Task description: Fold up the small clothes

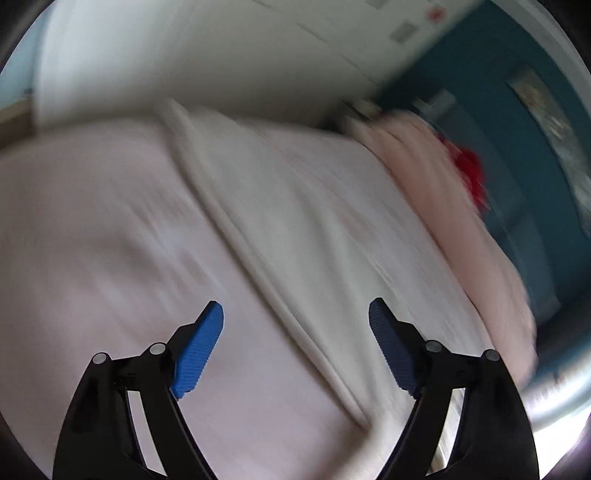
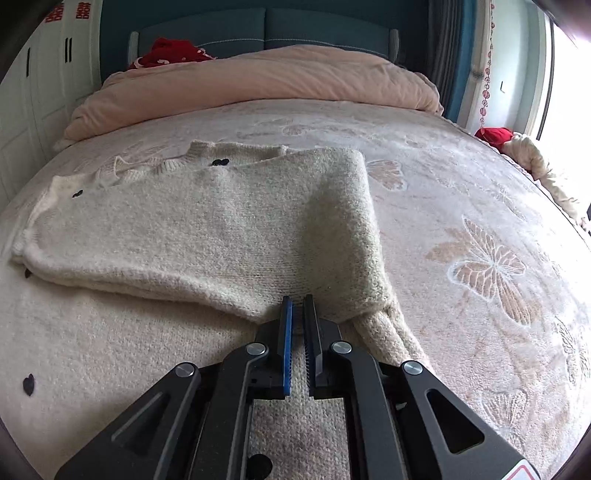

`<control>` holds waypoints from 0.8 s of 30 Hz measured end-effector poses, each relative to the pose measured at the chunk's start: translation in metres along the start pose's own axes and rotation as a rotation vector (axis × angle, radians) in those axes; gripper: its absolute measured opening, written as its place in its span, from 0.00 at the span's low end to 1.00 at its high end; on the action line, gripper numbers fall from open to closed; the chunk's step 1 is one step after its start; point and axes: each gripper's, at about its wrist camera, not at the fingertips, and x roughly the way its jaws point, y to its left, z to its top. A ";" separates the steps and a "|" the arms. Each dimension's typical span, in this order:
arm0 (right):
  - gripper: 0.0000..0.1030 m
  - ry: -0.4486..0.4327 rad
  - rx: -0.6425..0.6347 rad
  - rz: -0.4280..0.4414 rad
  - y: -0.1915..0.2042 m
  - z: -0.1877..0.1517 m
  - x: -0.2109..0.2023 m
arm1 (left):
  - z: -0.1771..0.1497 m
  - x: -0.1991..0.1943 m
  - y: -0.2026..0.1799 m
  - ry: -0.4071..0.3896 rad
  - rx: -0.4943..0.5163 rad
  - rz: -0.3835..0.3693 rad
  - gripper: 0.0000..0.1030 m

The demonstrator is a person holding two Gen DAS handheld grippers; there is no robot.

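Bed (image 2: 461, 177) carries half-folded sweater (image 2: 207, 229) – right tongs (image 2: 298, 304) nearly closed, empty, at near hem; left tongs (image 1: 295, 314) wide, empty, probably between grips.

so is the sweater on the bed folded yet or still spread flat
Partly folded: the cream sweater has its right side turned over the body, giving a straight folded edge, and it lies doubled on the bed cover.

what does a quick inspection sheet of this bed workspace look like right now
surface: pale plush bedspread with butterfly pattern, sweater lying on it
job's things: cream knitted sweater with small black hearts, right part folded over the body
clutter: pink quilt and red fabric bunched at the head end
grippers: left gripper open, empty; right gripper nearly shut, nothing visibly clamped
cables: nothing seen
surroundings: teal padded headboard, white wardrobe doors
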 end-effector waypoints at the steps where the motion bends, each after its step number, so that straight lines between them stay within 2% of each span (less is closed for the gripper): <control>1: 0.06 -0.003 0.003 0.003 -0.003 -0.002 0.000 | 0.022 0.007 0.011 -0.018 -0.016 0.056 0.76; 4: 0.06 0.003 0.012 0.007 -0.009 -0.003 0.001 | 0.070 0.028 0.037 -0.067 -0.077 0.150 0.76; 5: 0.06 0.004 0.010 0.004 -0.009 -0.005 -0.001 | 0.085 0.042 0.048 -0.052 -0.121 0.181 0.76; 7: 0.06 0.003 -0.002 -0.012 -0.006 -0.006 0.001 | 0.097 0.065 0.063 0.012 -0.200 0.191 0.75; 8: 0.06 0.003 -0.009 -0.022 -0.003 -0.006 0.001 | 0.101 0.067 0.062 -0.025 -0.198 0.193 0.70; 9: 0.06 0.000 -0.020 -0.035 -0.001 -0.006 0.002 | 0.104 0.068 0.058 -0.043 -0.175 0.200 0.59; 10: 0.06 -0.001 -0.027 -0.046 0.002 -0.008 0.000 | 0.107 0.078 0.049 -0.003 -0.134 0.174 0.22; 11: 0.06 -0.003 -0.035 -0.055 0.004 -0.008 0.000 | 0.107 0.085 0.043 0.038 -0.118 0.167 0.13; 12: 0.06 -0.005 -0.040 -0.061 0.005 -0.008 0.001 | 0.106 0.086 0.035 0.039 -0.097 0.178 0.12; 13: 0.06 -0.006 -0.042 -0.063 0.005 -0.008 0.001 | 0.104 0.079 0.024 0.006 -0.069 0.176 0.11; 16: 0.06 -0.009 -0.040 -0.062 0.005 -0.009 0.001 | 0.100 0.047 -0.034 -0.080 0.114 0.083 0.10; 17: 0.06 -0.011 -0.037 -0.058 0.005 -0.009 0.001 | 0.089 0.028 -0.071 -0.109 0.204 0.023 0.10; 19: 0.06 -0.014 -0.025 -0.045 0.003 -0.010 0.000 | 0.072 0.000 -0.116 -0.135 0.291 -0.072 0.10; 22: 0.06 -0.016 -0.008 -0.025 -0.001 -0.010 -0.001 | 0.024 -0.048 -0.201 -0.135 0.411 -0.267 0.10; 24: 0.06 -0.017 0.005 -0.011 -0.003 -0.010 -0.001 | -0.024 -0.076 -0.255 -0.099 0.491 -0.392 0.10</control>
